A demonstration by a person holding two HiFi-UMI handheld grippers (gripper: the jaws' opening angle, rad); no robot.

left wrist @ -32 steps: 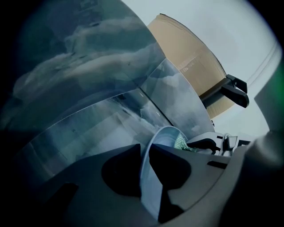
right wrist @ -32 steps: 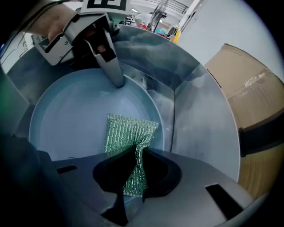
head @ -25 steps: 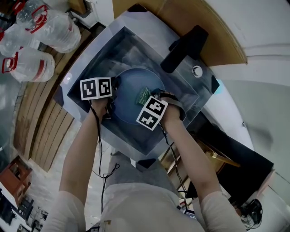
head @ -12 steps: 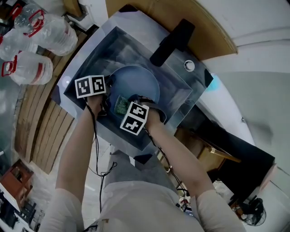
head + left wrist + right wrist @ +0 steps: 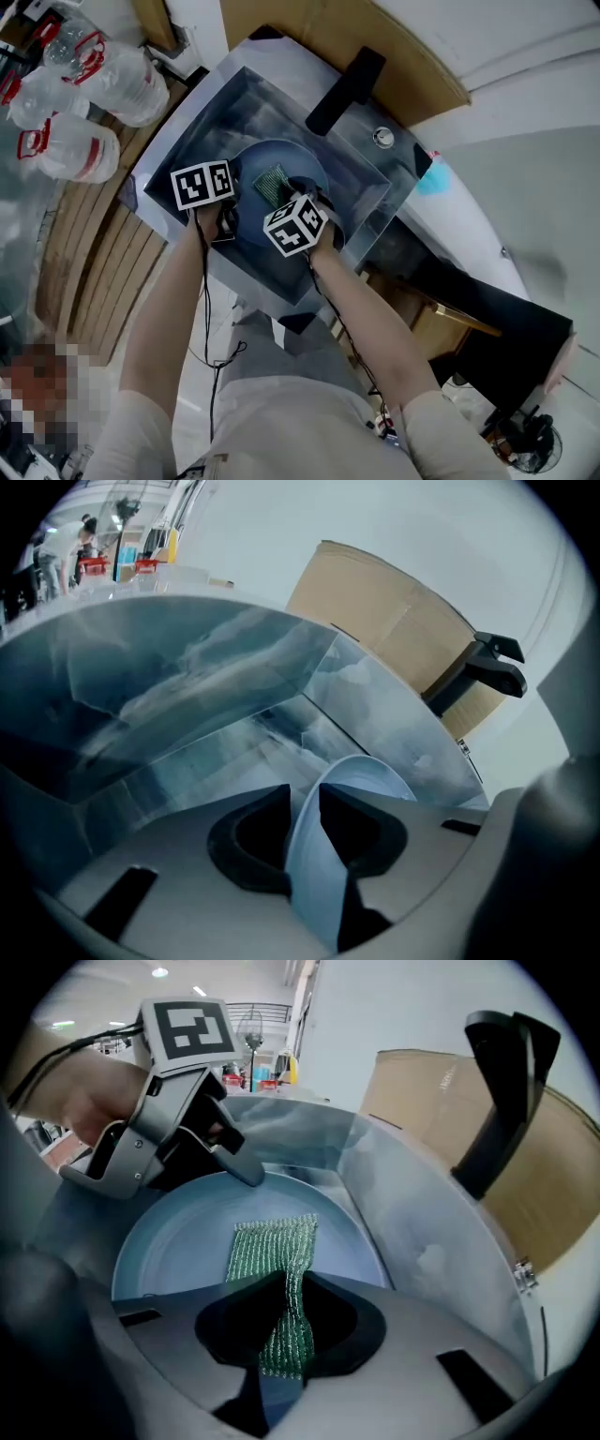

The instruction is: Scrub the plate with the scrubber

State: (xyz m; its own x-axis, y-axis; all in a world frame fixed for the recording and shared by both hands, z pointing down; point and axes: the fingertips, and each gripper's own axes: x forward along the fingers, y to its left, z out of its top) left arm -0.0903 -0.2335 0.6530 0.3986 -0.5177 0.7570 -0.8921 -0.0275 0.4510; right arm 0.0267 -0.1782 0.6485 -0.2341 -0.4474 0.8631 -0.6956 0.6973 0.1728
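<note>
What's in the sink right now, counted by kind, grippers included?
Plate: 1
Scrubber: 1
Grippers: 2 (left gripper, jaws opening with the plate rim between them; right gripper, shut on the scrubber)
Total: 4

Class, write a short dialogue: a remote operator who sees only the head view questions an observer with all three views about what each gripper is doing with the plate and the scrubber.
Operator: From above I cannot see the jaws. What has the right gripper got?
Observer: It is shut on the green scrubber, whose free end lies flat on the plate.
Operator: And the left gripper?
Observer: The plate's rim stands between its jaws, which are opening.
</note>
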